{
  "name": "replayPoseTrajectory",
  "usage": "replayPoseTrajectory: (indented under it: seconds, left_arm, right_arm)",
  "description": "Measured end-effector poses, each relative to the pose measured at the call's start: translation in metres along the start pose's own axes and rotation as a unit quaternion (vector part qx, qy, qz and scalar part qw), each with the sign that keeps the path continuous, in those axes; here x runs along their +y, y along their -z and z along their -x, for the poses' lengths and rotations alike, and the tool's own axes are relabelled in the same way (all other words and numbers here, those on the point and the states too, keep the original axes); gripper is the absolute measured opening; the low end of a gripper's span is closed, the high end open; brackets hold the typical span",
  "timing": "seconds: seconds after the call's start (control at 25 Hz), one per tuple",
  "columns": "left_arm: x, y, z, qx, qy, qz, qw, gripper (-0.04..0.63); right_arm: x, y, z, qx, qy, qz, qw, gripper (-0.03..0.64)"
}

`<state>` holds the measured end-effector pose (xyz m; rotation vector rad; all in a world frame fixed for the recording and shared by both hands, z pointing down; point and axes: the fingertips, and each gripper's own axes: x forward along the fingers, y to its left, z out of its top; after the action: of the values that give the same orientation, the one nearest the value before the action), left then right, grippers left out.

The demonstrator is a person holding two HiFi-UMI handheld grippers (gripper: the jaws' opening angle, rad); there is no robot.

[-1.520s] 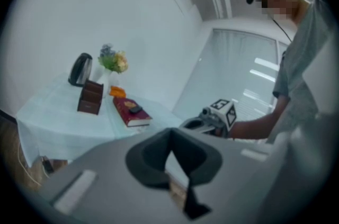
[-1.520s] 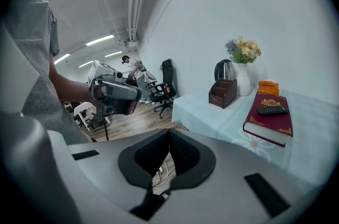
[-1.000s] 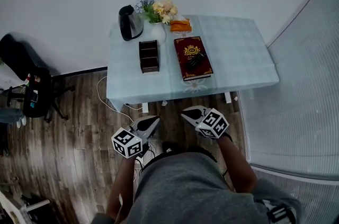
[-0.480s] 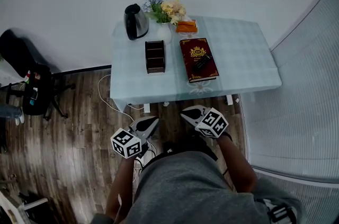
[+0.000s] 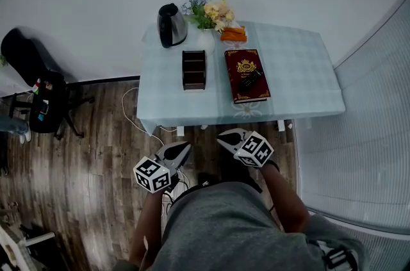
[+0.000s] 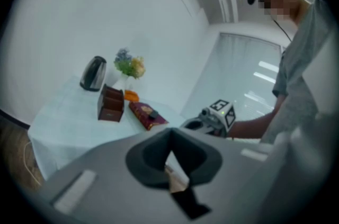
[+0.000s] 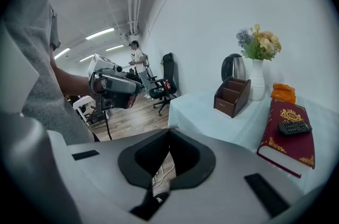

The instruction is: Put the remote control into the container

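In the head view the remote control (image 5: 252, 79) is too small to show its buttons, and in the left gripper view, which is blurred all over, it is only a dark smudge. The inside of the container (image 5: 194, 69) is dark; what its compartments hold cannot be told. In the right gripper view the container covers the lower part of the kettle (image 7: 233, 65). The orange thing (image 5: 233, 34) beside the vase (image 5: 206, 40) is too small to identify.

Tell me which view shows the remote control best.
Right gripper view: the remote control lies close and sharp on the red book. Head view shows it small on that book; left gripper view, a blurred dark speck.
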<state>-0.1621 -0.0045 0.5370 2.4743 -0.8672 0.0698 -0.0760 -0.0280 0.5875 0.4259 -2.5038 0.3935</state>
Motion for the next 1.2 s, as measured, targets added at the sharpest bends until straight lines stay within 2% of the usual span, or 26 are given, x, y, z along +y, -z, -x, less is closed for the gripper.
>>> replayPoseTrajectory:
  seconds: [0.44, 0.76, 1.2]
  left_arm:
    - [0.013, -0.010, -0.028, 0.000, -0.011, 0.008, 0.9999, -0.002]
    - [0.027, -0.026, -0.066, -0.001, -0.021, 0.013, 0.9997, -0.002]
    - [0.049, -0.049, -0.119, -0.015, -0.057, 0.035, 0.9977, -0.002]
  right_arm:
    - [-0.034, -0.002, 0.003, 0.005, -0.011, 0.001, 1.000, 0.017]
    - [-0.091, -0.009, 0.013, 0.014, -0.017, 0.010, 1.000, 0.017]
    - [-0.173, -0.016, 0.029, 0.048, -0.045, 0.041, 0.997, 0.017]
